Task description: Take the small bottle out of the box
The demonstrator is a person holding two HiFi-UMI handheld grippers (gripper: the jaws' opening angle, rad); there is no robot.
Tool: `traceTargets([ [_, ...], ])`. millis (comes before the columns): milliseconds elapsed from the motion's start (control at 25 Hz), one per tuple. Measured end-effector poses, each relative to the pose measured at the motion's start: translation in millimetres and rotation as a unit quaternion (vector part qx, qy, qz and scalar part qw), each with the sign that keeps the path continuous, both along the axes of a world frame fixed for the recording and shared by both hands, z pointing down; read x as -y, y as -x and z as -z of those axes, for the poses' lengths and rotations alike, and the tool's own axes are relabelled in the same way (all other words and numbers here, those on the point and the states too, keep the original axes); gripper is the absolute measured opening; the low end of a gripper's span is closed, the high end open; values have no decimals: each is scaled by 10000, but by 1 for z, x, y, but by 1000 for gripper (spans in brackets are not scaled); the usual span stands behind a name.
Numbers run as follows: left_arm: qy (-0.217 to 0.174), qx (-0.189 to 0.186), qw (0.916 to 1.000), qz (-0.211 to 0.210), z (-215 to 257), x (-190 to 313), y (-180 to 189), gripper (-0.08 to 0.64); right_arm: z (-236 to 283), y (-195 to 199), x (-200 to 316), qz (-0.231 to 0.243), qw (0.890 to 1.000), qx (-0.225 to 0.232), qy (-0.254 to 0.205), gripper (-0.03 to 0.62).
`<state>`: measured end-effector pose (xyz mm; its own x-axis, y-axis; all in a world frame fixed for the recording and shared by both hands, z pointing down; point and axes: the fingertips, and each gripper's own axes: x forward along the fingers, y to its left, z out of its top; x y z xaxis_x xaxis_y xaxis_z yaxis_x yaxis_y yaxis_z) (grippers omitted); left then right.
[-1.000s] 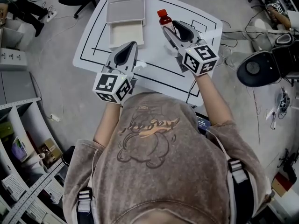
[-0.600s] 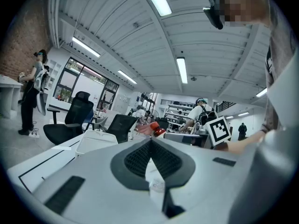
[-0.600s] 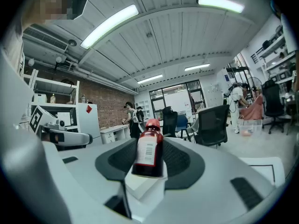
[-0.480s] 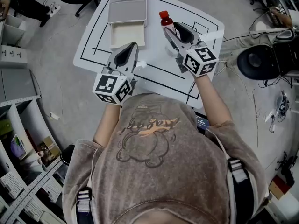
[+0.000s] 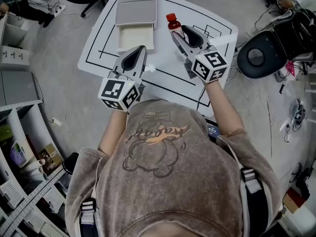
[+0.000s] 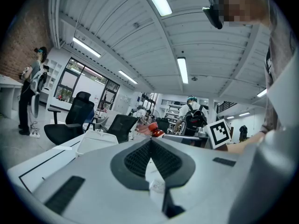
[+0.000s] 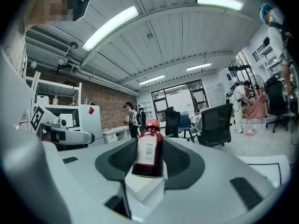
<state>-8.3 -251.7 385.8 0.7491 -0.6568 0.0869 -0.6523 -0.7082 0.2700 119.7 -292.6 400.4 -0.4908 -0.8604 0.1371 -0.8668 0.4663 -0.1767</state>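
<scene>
Grey concrete floor is showing all around a white table with black lines taped on it, and the person in the brown sweatshirt is standing right at its near edge. Way over on the left some shelving full of odds and ends is running along the floor.

On the far left part of the table the box is sitting open and looking empty inside, with its lid lying flat just behind it, touching the far side. Just in front of the box, the left gripper is hovering with its tips pointing at the near wall of the box. Its own view is showing the jaws pressed together with nothing between them.

Moving right, the small bottle with the red cap is already out of the box, sitting upright just to the right of it. The right gripper is clamping it, dark pads squeezing the body from both sides with the barcode label facing that gripper's camera. Can't tell if the bottle's base is touching the table.

Off the right edge a black office chair is parked on the floor
</scene>
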Motion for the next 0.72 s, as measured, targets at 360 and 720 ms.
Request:
traceTargets([
  [360,-19,-7,10000,41,2,-2,5,6,2,7,0,87,10000,-30,-35,179],
  [720,20,-35,10000,85,-2,-2,12,6,-1,13,1,111,9999,-69,-24,179],
])
